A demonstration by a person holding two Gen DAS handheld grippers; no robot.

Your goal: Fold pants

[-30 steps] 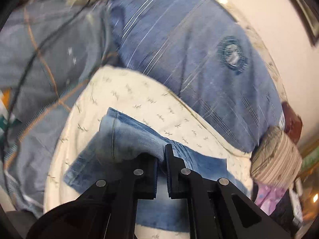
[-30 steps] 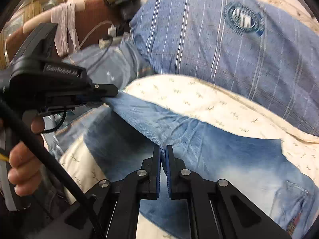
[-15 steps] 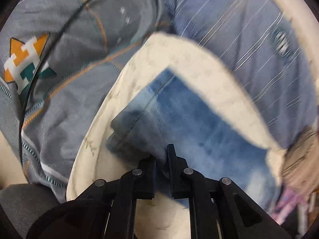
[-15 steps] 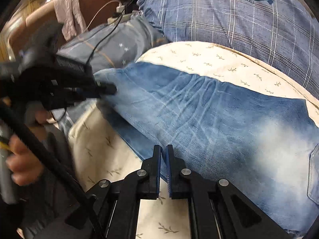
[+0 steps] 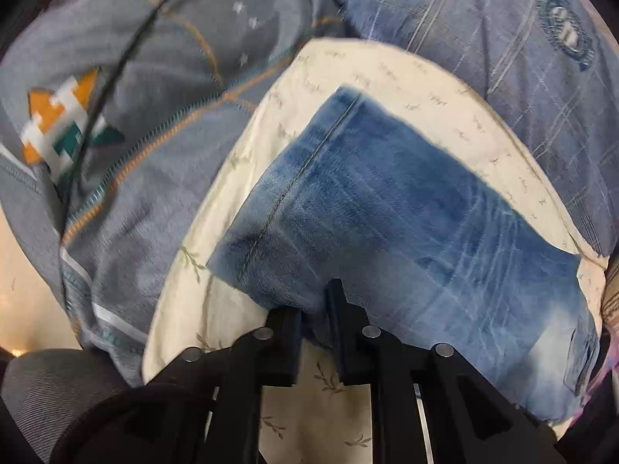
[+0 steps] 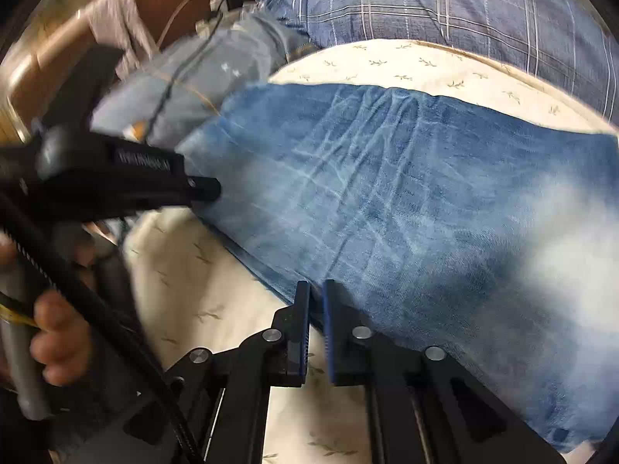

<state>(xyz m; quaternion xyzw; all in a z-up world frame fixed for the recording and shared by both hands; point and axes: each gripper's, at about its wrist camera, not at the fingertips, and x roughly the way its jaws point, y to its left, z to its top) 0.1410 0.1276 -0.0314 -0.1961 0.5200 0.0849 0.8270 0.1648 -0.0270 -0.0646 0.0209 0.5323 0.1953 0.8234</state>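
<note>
Fold laid: jeans (image 5: pixel 387 208) lie doubled on the bed (image 5: pixel 418 89). Both tongs, left (image 5: pixel 314 311) and right (image 6: pixel 316 311), have just been opening, denim edge between them at 6 o'clock. Further folds remain.

wrist cams | steeply down, close | share jeans (image 5: pixel 387 208) (image 6: pixel 387 201)

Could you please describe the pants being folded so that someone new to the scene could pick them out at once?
Start from the cream sheet with small leaf sprigs spread over the bed. The pants lie flat across its middle, at the tips of both grippers. They are the only faded blue denim with pale crease lines, unlike the blue plaid bedding behind and the grey blanket with orange lines beside them.
</note>
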